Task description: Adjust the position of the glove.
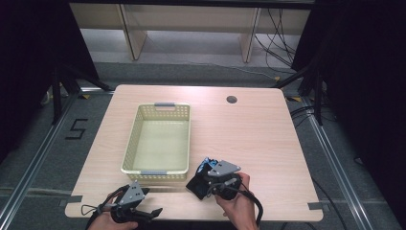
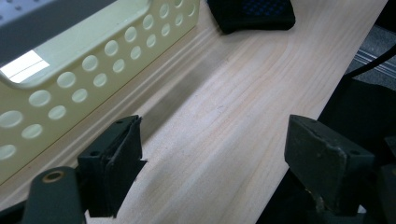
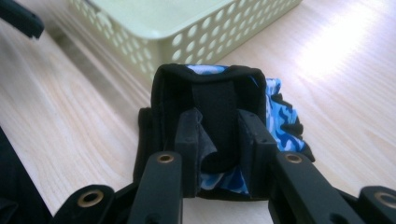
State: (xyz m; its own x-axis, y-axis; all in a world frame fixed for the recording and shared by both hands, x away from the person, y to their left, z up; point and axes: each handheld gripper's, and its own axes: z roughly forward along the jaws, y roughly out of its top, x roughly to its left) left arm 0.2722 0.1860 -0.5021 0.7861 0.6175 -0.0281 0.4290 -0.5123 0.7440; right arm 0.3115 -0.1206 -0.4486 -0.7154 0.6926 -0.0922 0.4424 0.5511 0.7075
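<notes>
Two grippers at the bottom edge of the high view, one per hand, over a pale wooden table point(image 1: 249, 129). Left gripper point(image 1: 143, 214) sits at lower left, just off the table's near edge, held in the person's left hand point(image 1: 103, 221). Its own view shows the jaws spread wide with bare wood between them, nothing held; left pad point(image 2: 114, 163) is frayed at its edge. Cream perforated basket point(image 1: 158, 143) stands left of centre in the high view, long side running away from the person, grey handle clips at both short ends, inside bare. In the left gripper view the basket wall point(image 2: 88, 79) fills the upper left, close beside the jaws but not touching. Black and blue glove point(image 1: 201, 179) lies on the table just right of the basket's near right corner, at lower centre of the high view; whether it touches the basket cannot be told. Right gripper point(image 1: 207, 184) is at the glove, right hand point(image 1: 237, 203) behind it. Right gripper view: jaws drawn close, pinching a black strap point(image 3: 215, 121) of the glove between the pads, blue camouflage fabric point(image 3: 280, 112) spilling out to the right. Glove edge also at top centre of the left gripper view point(image 2: 252, 14).
</notes>
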